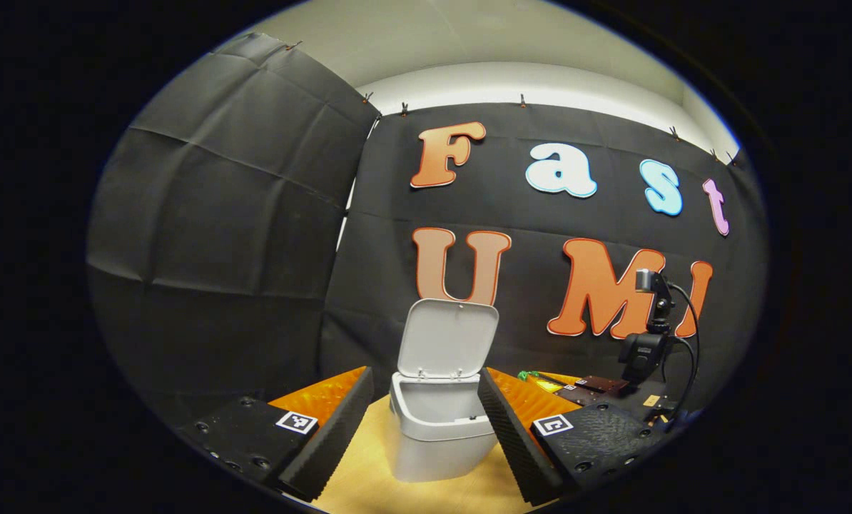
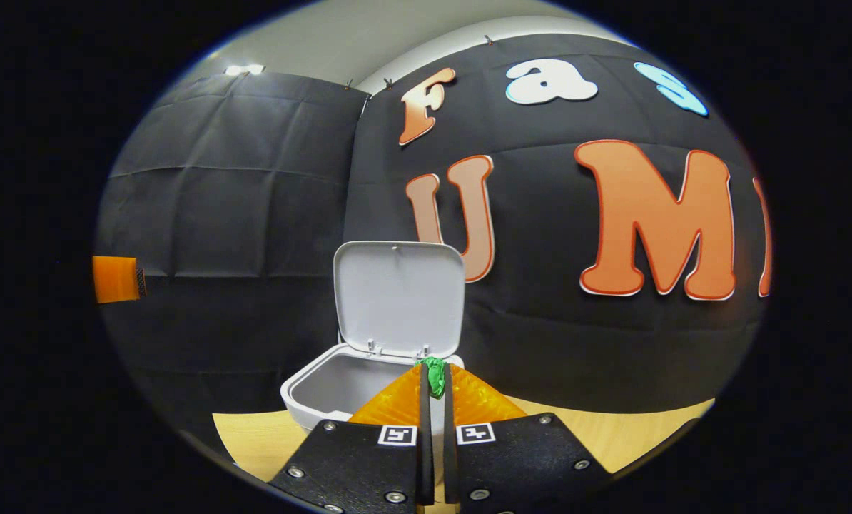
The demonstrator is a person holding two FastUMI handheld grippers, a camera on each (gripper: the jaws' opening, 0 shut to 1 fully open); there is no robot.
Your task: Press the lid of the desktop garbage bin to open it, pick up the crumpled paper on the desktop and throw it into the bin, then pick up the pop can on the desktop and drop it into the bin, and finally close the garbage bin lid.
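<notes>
Clamped together, my right claw [image 2: 433,378] pinches a small green crumpled wad of paper [image 2: 435,375] at its fingertips, held above the near rim of the white plastic desktop bin [image 2: 319,389], whose hinged white lid [image 2: 399,294] stands upright and open against the black cloth wall. Spread wide apart and holding nothing, my left claw [image 1: 426,400] frames that same bin from the other side, the bin sitting between its fingers on the pale wooden table [image 1: 369,464]. Off to that claw's right I can see my other claw [image 1: 576,389] with a bit of green at its tip.
</notes>
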